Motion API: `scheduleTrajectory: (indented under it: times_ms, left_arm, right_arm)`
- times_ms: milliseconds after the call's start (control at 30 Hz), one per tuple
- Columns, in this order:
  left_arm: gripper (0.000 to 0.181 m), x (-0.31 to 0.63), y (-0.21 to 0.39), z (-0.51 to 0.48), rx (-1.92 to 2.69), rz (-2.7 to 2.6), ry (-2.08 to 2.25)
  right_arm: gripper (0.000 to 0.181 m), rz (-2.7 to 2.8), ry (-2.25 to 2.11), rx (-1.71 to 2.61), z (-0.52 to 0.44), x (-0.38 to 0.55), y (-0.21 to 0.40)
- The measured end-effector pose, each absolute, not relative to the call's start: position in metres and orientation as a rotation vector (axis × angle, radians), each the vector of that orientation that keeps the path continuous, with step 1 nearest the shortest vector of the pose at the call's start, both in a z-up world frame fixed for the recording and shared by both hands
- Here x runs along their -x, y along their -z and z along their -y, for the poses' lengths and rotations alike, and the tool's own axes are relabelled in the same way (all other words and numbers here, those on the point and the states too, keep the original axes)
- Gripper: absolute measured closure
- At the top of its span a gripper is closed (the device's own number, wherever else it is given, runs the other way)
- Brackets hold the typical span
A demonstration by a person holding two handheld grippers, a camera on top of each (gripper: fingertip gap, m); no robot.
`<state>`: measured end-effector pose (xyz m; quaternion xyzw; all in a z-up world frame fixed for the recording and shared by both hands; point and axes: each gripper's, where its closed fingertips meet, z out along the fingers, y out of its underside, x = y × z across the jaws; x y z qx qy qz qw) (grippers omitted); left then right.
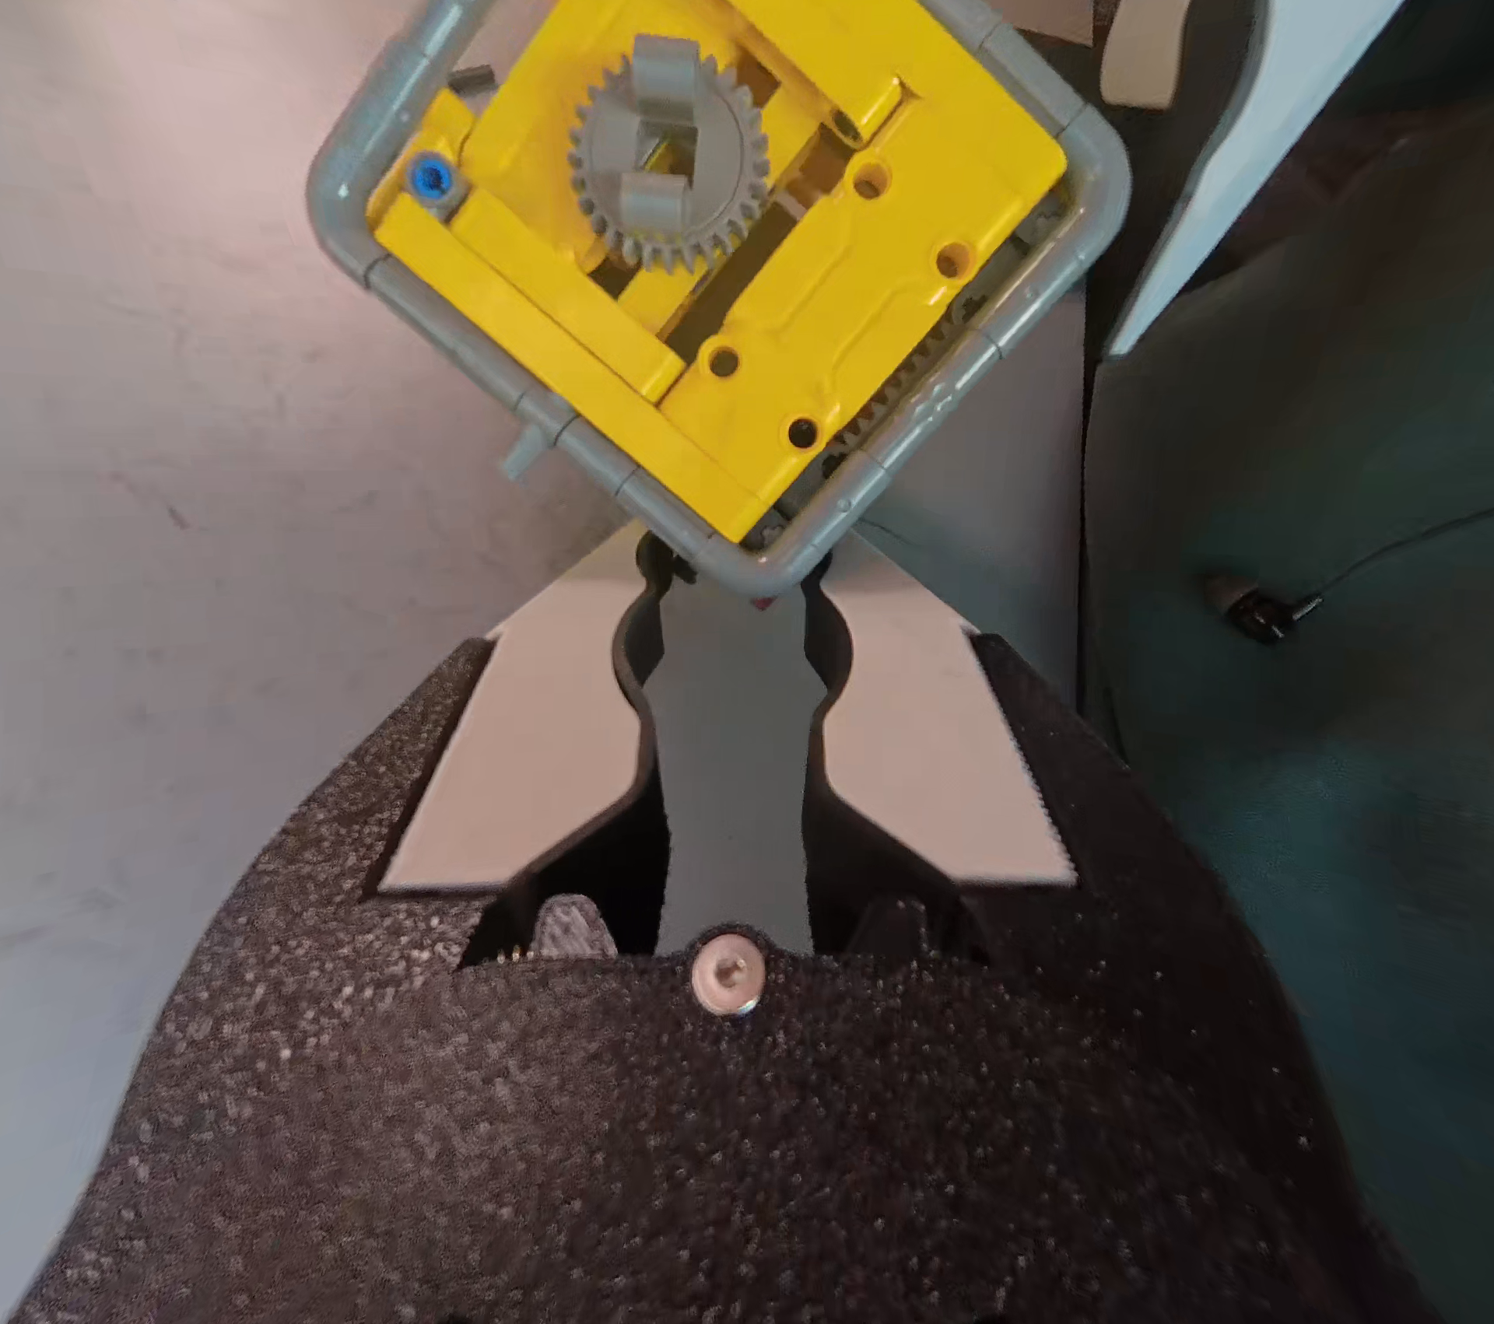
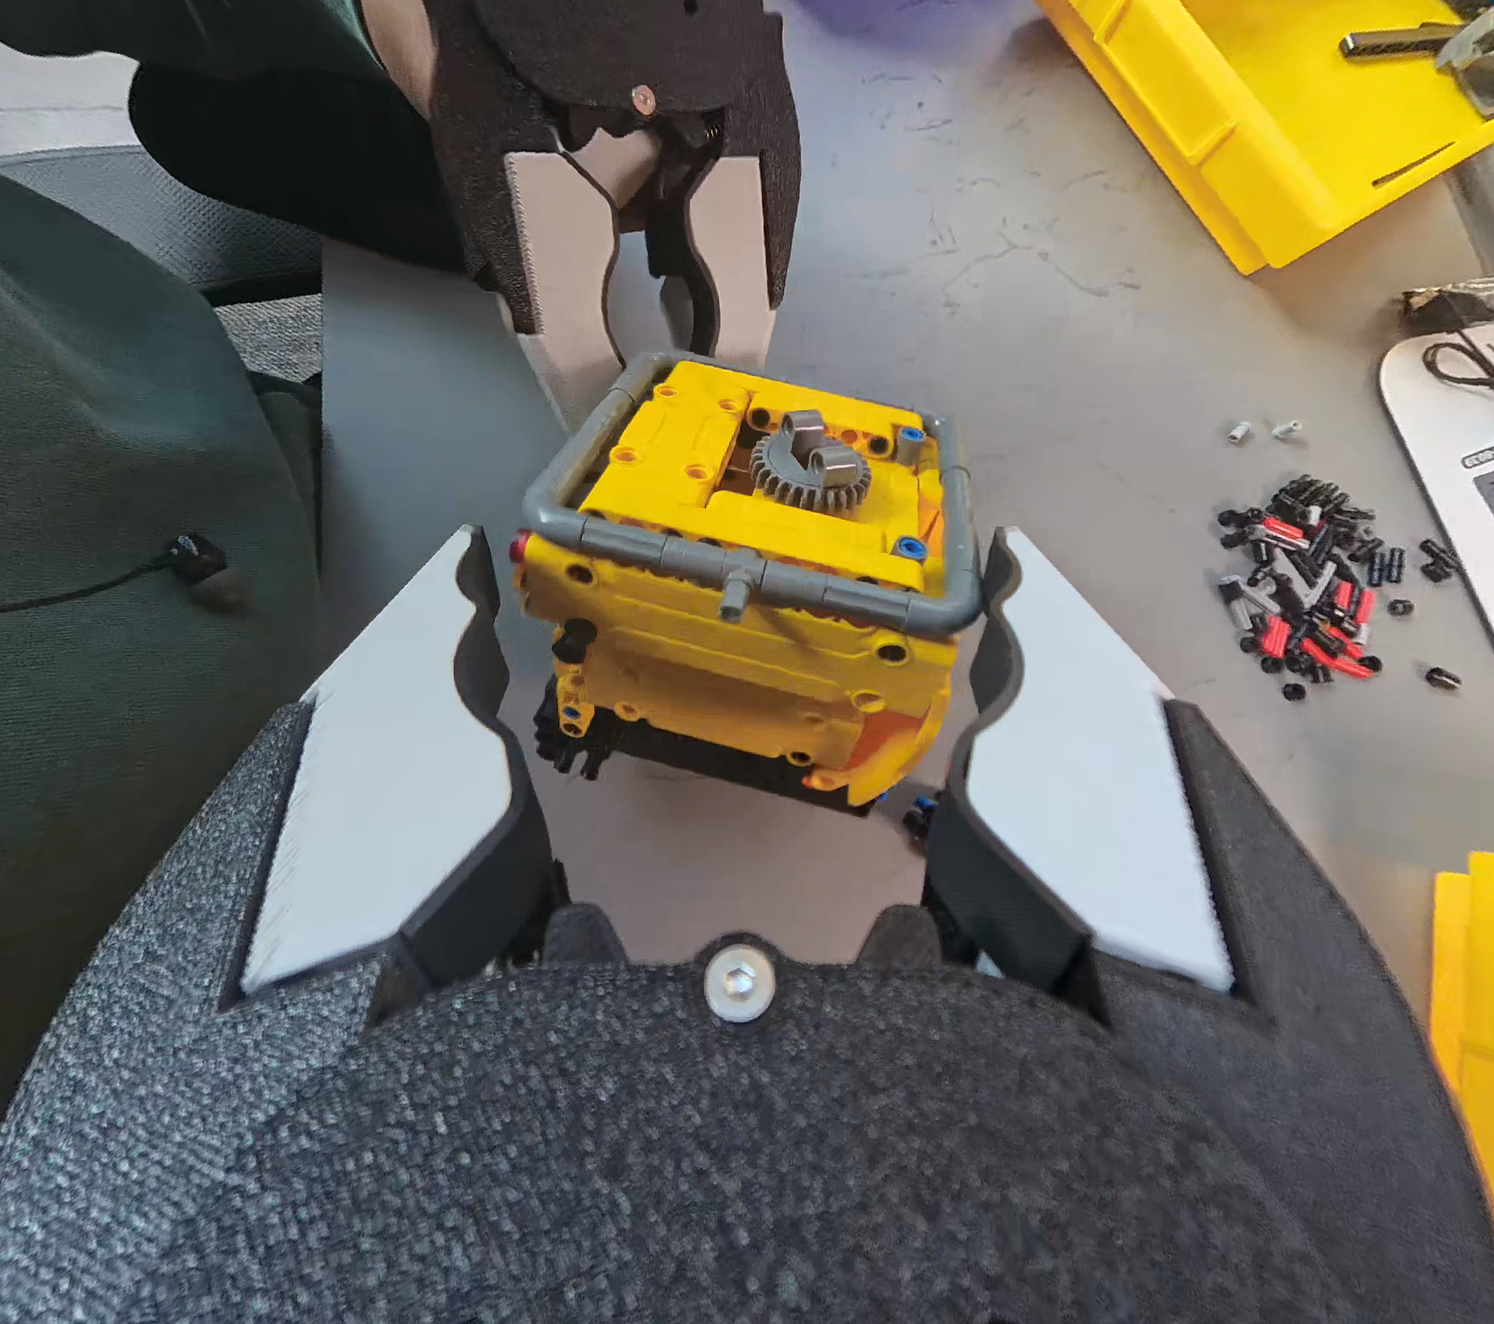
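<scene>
Left wrist view: one yellow brick-built block (image 1: 728, 218), grey tube frame (image 1: 1043, 331) round its top, one grey gear (image 1: 667, 178) in the middle, two blue pins. Left hand-held gripper (image 1: 732, 578) pinches the frame's near corner, fingers narrowly apart.

Right wrist view: same block (image 2: 740, 590) sits on the grey tabletop (image 2: 1010, 251) between the tips of the right hand-held gripper (image 2: 732, 590), spread wide, not touching. Right of it, one pile of small pins (image 2: 1310, 582); beyond, one yellow bin (image 2: 1172, 49).

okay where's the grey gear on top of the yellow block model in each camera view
Left wrist view: grey gear sits upper centre, just above the left gripper.
Right wrist view: gear sits centre, above the right gripper.
Shared landmark: the grey tube frame round the model's top.
</scene>
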<state>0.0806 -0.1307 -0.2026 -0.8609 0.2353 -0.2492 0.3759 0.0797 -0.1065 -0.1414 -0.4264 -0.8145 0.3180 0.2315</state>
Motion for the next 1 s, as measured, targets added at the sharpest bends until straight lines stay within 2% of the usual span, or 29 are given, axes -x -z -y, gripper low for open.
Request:
scheduleTrajectory:
  times_ms: [200, 433, 567, 667, 767, 867, 933, 1000]
  left_arm:
    - [0.142, -0.056, 0.209, 0.132, 2.260, -0.428, 0.741]
    - [0.129, -0.019, 0.158, 0.137, 2.114, -0.327, 0.665]
    - [0.110, -0.031, 0.129, 0.123, 1.991, -0.350, 0.595]
    - [0.103, -0.027, 0.129, 0.100, 1.995, -0.388, 0.419]
    - [0.090, -0.028, 0.132, 0.080, 2.046, -0.396, 0.432]
    - [0.081, -0.034, 0.153, 0.064, 2.165, -0.494, 0.439]
    - [0.077, -0.037, 0.167, 0.057, 2.223, -0.573, 0.432]
    - [0.080, -0.039, 0.176, 0.051, 2.263, -0.619, 0.416]
  right_arm:
    - [0.073, 2.150, -1.191, 1.192, 0.095, -0.074, 0.129]
    - [0.094, 2.085, -1.358, 1.224, 0.066, -0.089, 0.126]
    - [0.112, 1.963, -1.377, 1.329, 0.035, -0.095, 0.127]
    - [0.130, 1.924, -1.373, 1.409, 0.025, -0.101, 0.135]
    - [0.136, 1.932, -1.283, 1.462, 0.022, -0.105, 0.149]
    - [0.152, 1.942, -1.156, 1.310, 0.024, -0.104, 0.147]
    - [0.153, 2.009, -1.001, 1.163, 0.026, -0.104, 0.148]
    - [0.152, 2.061, -0.888, 1.205, 0.024, -0.101, 0.155]
